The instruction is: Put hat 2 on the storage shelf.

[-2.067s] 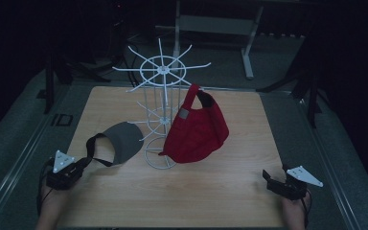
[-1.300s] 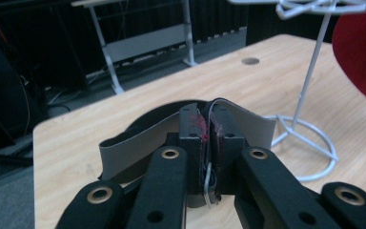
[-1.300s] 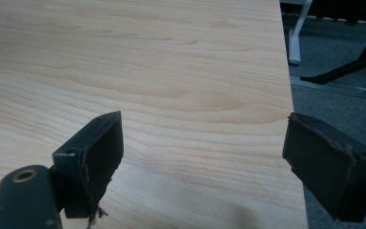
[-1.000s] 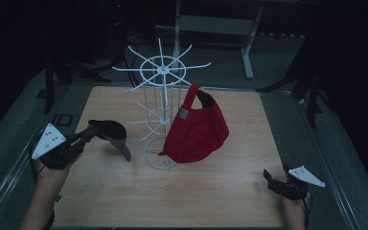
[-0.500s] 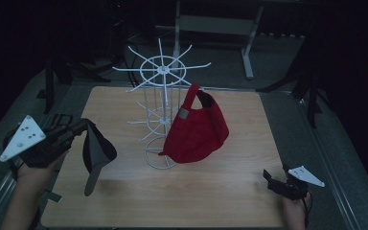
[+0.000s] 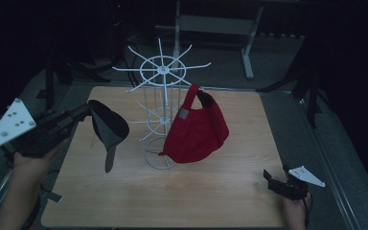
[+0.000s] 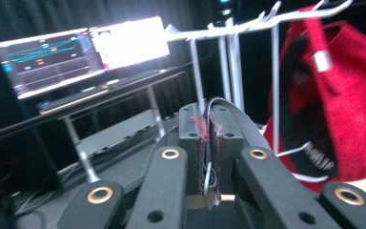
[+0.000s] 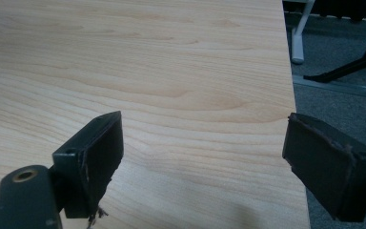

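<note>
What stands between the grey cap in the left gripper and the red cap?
In the high view, the white wire rack stands between the grey cap, held by the left gripper, and the red cap hanging on it.

A light wooden table (image 6: 211,201) carries a white wire rack (image 6: 160,160) near its middle.

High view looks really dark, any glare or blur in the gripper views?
High view: dim, surroundings near black, but table, rack and red cap are readable. Left gripper view: bright monitor washes out, background soft, grey cap pinched in the jaws sharp. Right gripper view: evenly lit, sharp wood grain.
</note>
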